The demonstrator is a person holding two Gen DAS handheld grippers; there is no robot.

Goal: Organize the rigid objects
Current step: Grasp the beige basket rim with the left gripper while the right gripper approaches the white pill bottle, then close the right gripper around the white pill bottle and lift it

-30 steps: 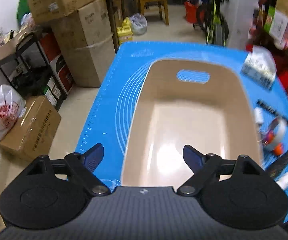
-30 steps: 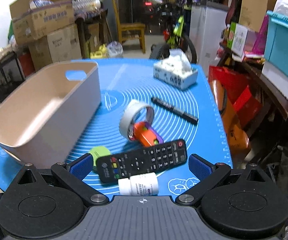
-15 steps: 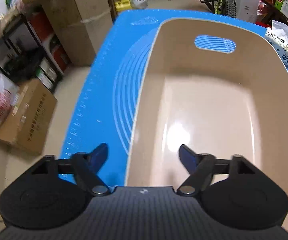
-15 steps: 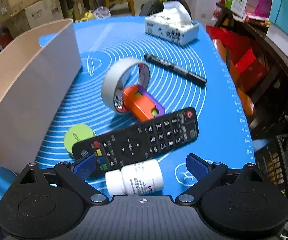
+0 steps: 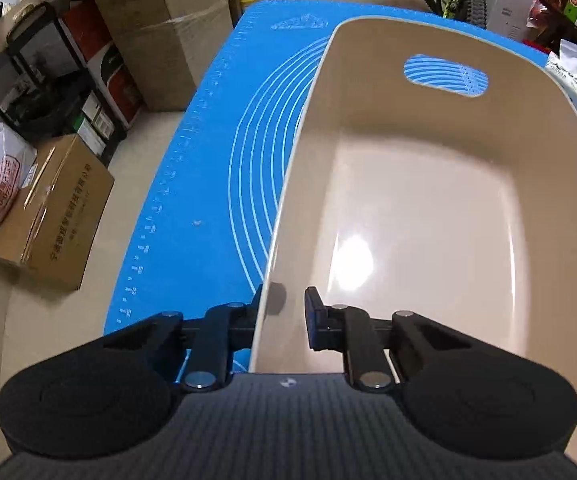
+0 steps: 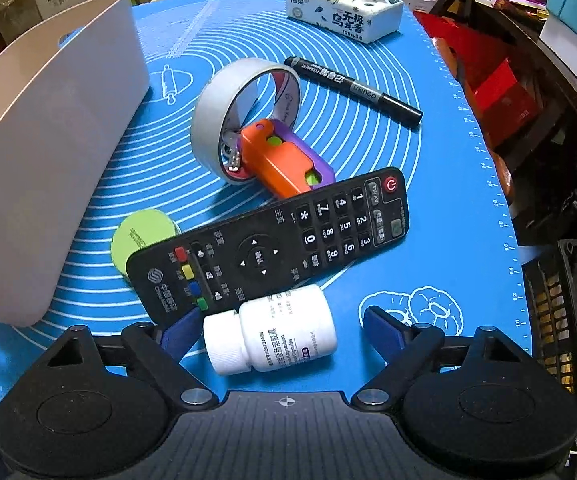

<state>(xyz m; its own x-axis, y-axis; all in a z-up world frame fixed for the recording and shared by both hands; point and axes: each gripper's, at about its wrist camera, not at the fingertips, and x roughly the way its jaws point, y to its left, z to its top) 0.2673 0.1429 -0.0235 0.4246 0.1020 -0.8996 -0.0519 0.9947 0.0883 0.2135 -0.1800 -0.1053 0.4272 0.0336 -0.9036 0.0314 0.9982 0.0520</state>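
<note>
Left wrist view: the left gripper [image 5: 282,320] is tilting steeply down at the near left corner of the beige bin [image 5: 420,216]. Its jaws have just been closing, one finger outside the wall and one inside, and whether both pads are pressing the rim cannot be told. The bin's long axis is running straight ahead of the claw, its handle slot at the far end. The blue mat [image 5: 216,168] is lying bare to the left of the claw, out to the table edge.

Right wrist view: the right gripper [image 6: 278,330] is also angling steeply down, its jaws wide but just narrowing, straddling the white pill bottle [image 6: 272,334] without touching it. The bottle is lying on its side across the claw, cap toward the left finger. Just beyond it the black remote [image 6: 272,246] is slanting, buttons up, its far end to the right, partly covering a green disc [image 6: 140,236]. Farther ahead an orange and purple toy [image 6: 284,156] is leaning on an upright tape roll [image 6: 240,112], with a black marker [image 6: 352,88] and a tissue pack [image 6: 344,10] beyond. The bin is standing to the left; open mat is lying to the right.
</note>
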